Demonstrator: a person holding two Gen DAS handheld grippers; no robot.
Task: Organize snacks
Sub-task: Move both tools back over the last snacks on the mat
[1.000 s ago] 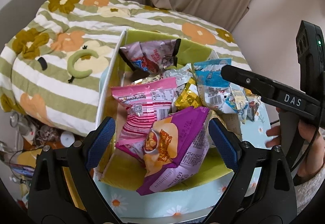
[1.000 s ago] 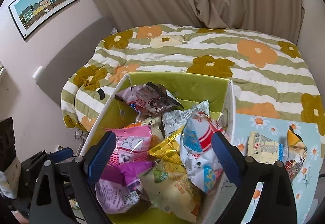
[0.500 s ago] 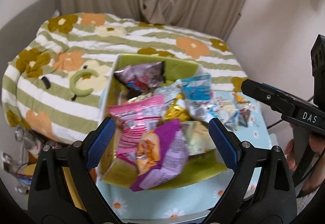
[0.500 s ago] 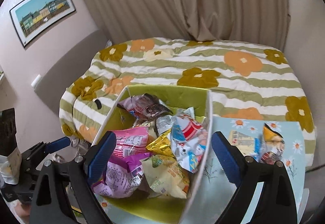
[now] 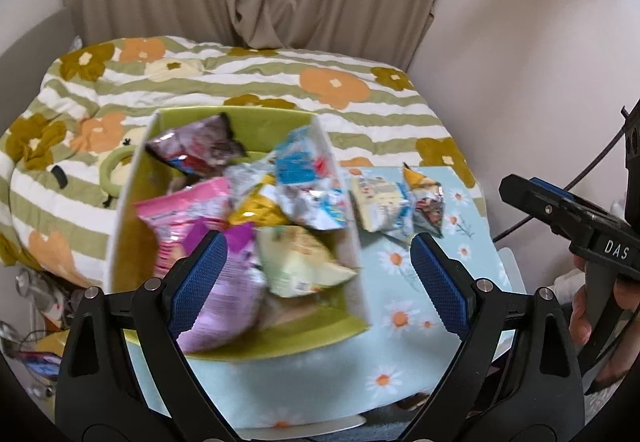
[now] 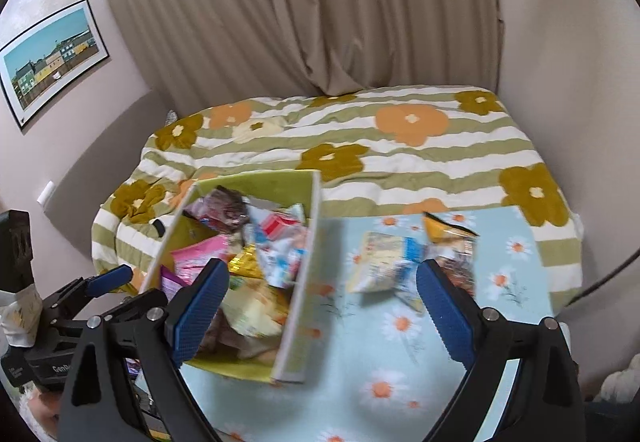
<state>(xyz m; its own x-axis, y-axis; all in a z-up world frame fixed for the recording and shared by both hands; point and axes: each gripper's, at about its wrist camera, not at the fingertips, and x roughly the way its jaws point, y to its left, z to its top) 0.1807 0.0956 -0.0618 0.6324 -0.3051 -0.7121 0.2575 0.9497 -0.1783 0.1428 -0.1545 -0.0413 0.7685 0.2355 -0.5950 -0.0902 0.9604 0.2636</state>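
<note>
- Left wrist view: left gripper fingers spread, nothing between them; right gripper likewise spread and empty
- Green box on the desk, heaped with packets
- Two packets lie just right of the box, long axis running near to far
- Light, crinkly, slippery; I'd pinch a sealed end seam

Right tongs spread, empty, above green box of snack packets; two packets on tablecloth.

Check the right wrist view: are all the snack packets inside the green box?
No: two packets lie on the daisy cloth beside the green box, outside its wall.
</note>
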